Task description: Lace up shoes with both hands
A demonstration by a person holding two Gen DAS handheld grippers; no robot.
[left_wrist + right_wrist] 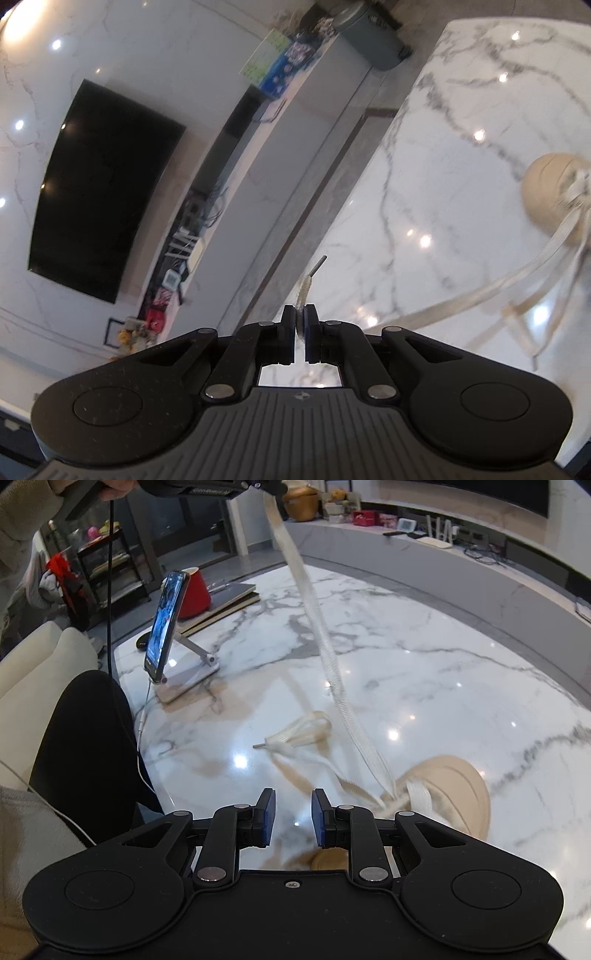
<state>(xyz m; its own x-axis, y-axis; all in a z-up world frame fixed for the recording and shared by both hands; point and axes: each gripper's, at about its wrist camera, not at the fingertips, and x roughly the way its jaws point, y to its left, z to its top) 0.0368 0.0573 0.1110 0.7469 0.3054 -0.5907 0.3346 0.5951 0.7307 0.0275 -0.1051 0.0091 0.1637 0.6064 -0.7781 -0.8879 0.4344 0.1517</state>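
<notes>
A beige shoe (pixel 454 786) lies on the white marble table (pixel 424 664); it also shows at the right edge of the left wrist view, shoe (pixel 546 195). My left gripper (pixel 300 317) is shut on one white lace end, whose grey tip (pixel 318 265) pokes out past the pads. That lace (pixel 325 642) runs taut from the shoe up to the left gripper (pixel 269 486), raised high at the top of the right wrist view. The other lace end (pixel 295 738) lies loose on the table. My right gripper (pixel 293 812) hangs open above the table, left of the shoe, with nothing between its fingers.
A phone on a stand (pixel 166 627) stands at the table's left side, with a red cup (pixel 195 590) and flat notebooks (pixel 229 598) behind it. A person's dark-clothed leg (pixel 81 746) is at the left table edge. A wall TV (pixel 103 192) and a long shelf (pixel 280 147) lie beyond.
</notes>
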